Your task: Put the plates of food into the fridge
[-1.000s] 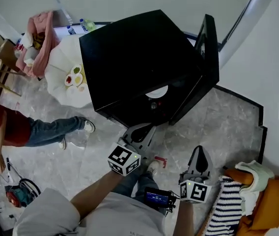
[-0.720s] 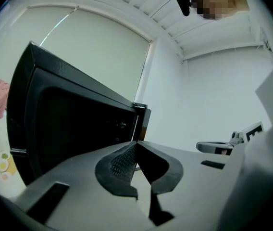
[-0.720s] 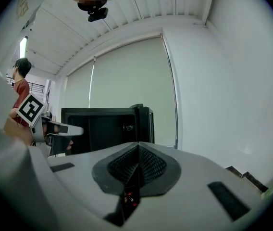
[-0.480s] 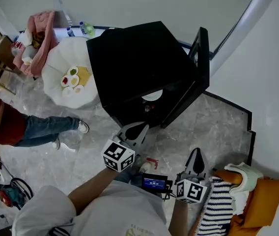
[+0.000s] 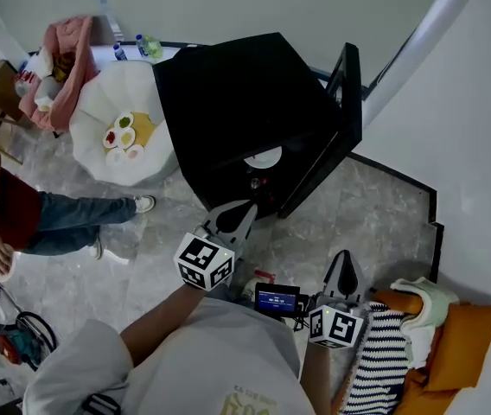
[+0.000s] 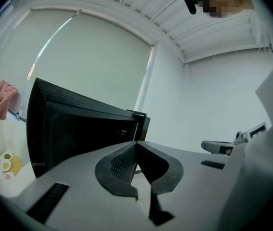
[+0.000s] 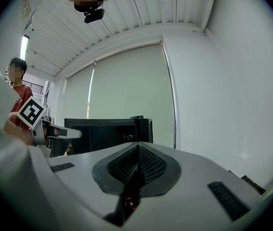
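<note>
Facing one open fridge: left gripper, right gripper, both closed.

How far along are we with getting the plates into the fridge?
One white plate looks already inside the open fridge. Nothing in hand: left gripper and right gripper are both shut, empty. Several small plates of food are left on the round white table.

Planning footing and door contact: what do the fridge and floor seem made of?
Fridge: probably painted metal, matte black, its top edge faintly pebbled. Floor: likely polished marble or marble-look tile, grey veining with a soft sheen.
</note>
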Action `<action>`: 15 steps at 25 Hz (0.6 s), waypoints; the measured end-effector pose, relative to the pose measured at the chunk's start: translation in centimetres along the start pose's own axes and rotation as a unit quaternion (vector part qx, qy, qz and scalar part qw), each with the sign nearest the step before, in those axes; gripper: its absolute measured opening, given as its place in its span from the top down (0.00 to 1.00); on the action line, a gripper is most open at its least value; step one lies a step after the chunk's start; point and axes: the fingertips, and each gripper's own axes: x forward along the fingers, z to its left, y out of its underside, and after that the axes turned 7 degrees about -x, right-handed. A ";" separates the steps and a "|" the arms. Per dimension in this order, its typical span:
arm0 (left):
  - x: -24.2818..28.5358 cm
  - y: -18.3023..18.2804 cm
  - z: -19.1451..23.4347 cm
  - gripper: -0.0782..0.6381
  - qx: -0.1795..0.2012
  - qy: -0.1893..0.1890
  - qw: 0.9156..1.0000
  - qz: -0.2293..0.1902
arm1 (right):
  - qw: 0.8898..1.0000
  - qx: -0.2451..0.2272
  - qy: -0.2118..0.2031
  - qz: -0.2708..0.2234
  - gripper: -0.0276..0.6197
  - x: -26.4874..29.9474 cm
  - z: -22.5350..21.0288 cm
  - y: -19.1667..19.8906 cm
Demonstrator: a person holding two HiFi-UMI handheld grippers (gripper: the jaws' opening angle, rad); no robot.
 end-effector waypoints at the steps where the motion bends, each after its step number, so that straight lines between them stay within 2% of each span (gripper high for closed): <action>1: 0.0 -0.2 0.0 0.88 0.001 0.000 1.000 -0.002 | 1.000 0.000 -0.002 0.000 0.94 0.0 0.2 -0.1; 15: -0.4 -1.3 -0.6 0.88 0.007 0.004 1.000 -0.016 | 1.000 0.017 -0.009 -0.001 0.94 0.0 1.1 -0.4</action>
